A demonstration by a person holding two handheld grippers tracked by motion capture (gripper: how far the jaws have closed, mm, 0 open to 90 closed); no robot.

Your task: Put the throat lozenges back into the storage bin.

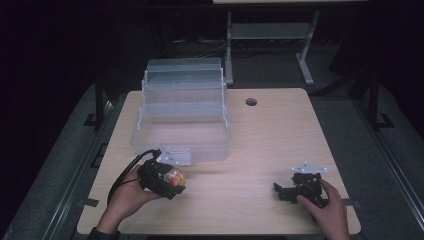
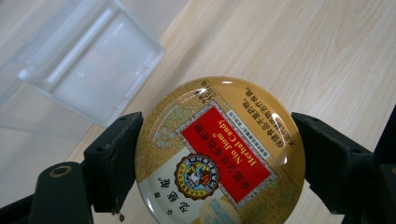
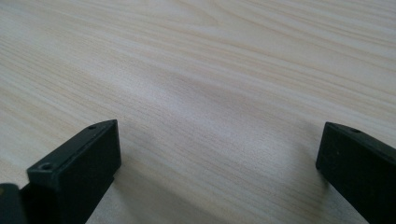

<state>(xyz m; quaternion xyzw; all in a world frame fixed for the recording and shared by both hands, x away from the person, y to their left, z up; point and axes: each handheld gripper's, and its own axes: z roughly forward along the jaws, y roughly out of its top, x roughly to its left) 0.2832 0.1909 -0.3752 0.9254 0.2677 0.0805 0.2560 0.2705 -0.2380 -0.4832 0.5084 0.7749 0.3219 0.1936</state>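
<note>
A round gold candy tin (image 2: pixel 219 151) with a red label sits between the jaws of my left gripper (image 2: pixel 217 163), which is shut on its rim. In the high view the tin (image 1: pixel 175 177) shows as a small gold and red disc in my left gripper (image 1: pixel 172 182), near the table's front left, just in front of the clear plastic box (image 1: pixel 182 112). My right gripper (image 1: pixel 286 191) rests low at the front right. Its own view shows the jaws wide apart over bare wood, with my right gripper (image 3: pixel 217 168) holding nothing.
The clear tiered box (image 2: pixel 88 70) with its lid up stands at the table's back left. The light wooden table (image 1: pixel 280 135) has a round cable hole (image 1: pixel 251 102) near its far edge. A desk frame (image 1: pixel 270 35) stands beyond on the dark floor.
</note>
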